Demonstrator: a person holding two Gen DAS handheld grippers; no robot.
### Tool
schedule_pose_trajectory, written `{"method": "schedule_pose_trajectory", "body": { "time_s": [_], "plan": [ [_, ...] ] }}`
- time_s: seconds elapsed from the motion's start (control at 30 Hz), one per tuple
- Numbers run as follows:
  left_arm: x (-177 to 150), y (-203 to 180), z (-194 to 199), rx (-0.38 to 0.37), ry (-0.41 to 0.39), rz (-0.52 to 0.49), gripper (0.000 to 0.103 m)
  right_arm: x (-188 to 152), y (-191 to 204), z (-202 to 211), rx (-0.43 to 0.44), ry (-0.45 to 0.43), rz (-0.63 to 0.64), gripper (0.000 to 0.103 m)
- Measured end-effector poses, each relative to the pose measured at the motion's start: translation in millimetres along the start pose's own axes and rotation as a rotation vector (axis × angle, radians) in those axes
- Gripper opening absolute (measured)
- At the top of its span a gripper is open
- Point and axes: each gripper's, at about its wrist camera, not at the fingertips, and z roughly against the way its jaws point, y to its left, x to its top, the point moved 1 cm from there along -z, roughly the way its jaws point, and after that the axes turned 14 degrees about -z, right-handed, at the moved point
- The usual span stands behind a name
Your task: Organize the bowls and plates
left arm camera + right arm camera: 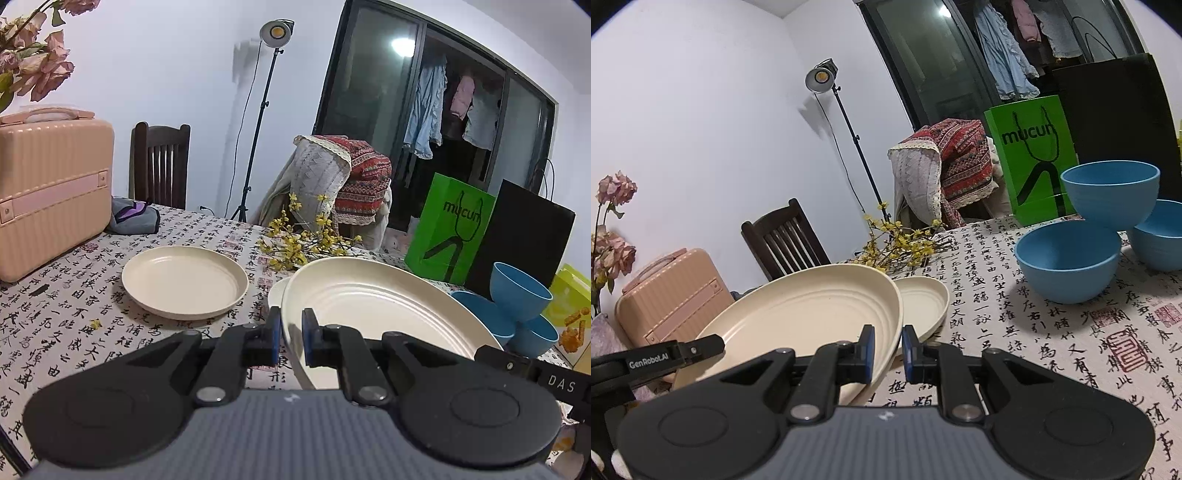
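Cream round ridged plate [373, 306] empty, raised above calligraphy-print tablecloth [55, 314]; left gripper [291, 332] and right gripper [888, 345] each pinch opposite rim edges.

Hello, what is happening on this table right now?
A person holds a large cream plate with two handheld grippers, the left gripper and the right gripper each clamped on a rim, lifted and tilted. A second cream plate lies flat on the tablecloth; a third is behind. Three blue bowls wait, one perched on top.
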Motion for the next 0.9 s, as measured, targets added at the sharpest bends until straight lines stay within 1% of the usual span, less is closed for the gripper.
{"method": "schedule_pose_trajectory", "body": {
  "time_s": [0.9],
  "plan": [
    [-15, -35, 25, -0.055, -0.007, -0.025, 0.011, -4, -27, 48, -0.024, -0.042, -0.027, 0.015]
  ]
}}
